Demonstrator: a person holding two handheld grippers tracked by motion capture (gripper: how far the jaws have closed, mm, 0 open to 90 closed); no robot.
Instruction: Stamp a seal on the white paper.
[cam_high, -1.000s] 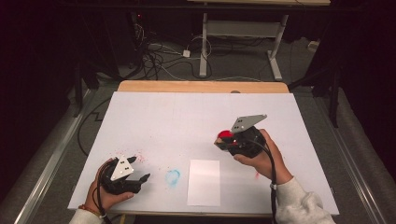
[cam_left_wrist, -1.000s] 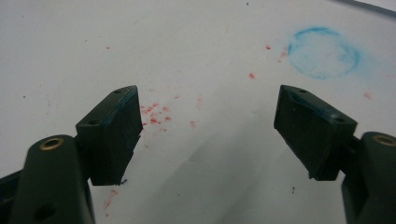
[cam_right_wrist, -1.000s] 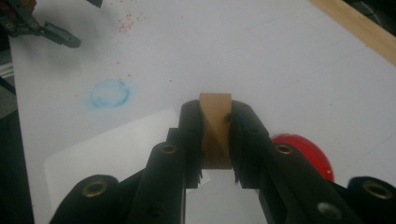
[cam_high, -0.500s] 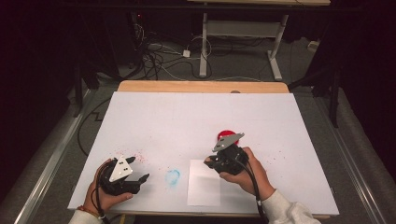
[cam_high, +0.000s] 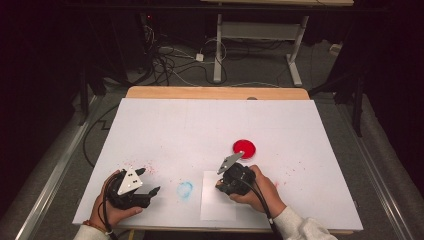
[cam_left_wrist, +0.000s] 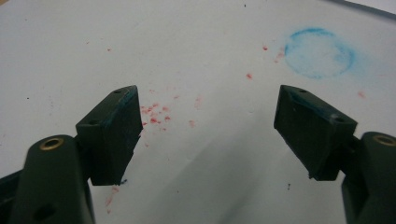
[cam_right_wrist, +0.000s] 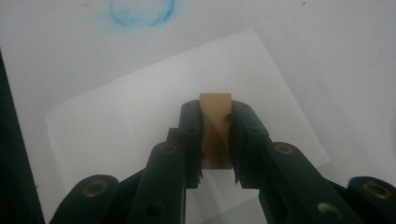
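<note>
On the left side of the counter, the left claw rests low in the person's hand. Its jaws are spread wide apart and there is nothing between them. In the left gripper view, little red specks dot the white top under them.

Just to the right of that claw is a round blue smudge, like a ring a stamp would leave.

Next comes a white sheet of paper, lying flat near the front edge. The paper looks thin and light, so it could slide or lift if something sticks to it.

The right claw hangs over the top part of that sheet. Its jaws are pressed tight on a small brown block, which looks like a wooden stamp. The block stands up between the pads, with its top poking out past the jaws. I can't tell if its bottom touches the paper yet.

The block looks hard, stiff and light. It should not bend or break. Its sides look smooth, so holding it by the two flat sides in the middle, as now, seems best to keep it straight.

Further right and back sits a round red pad, a little way from the claw.
</note>
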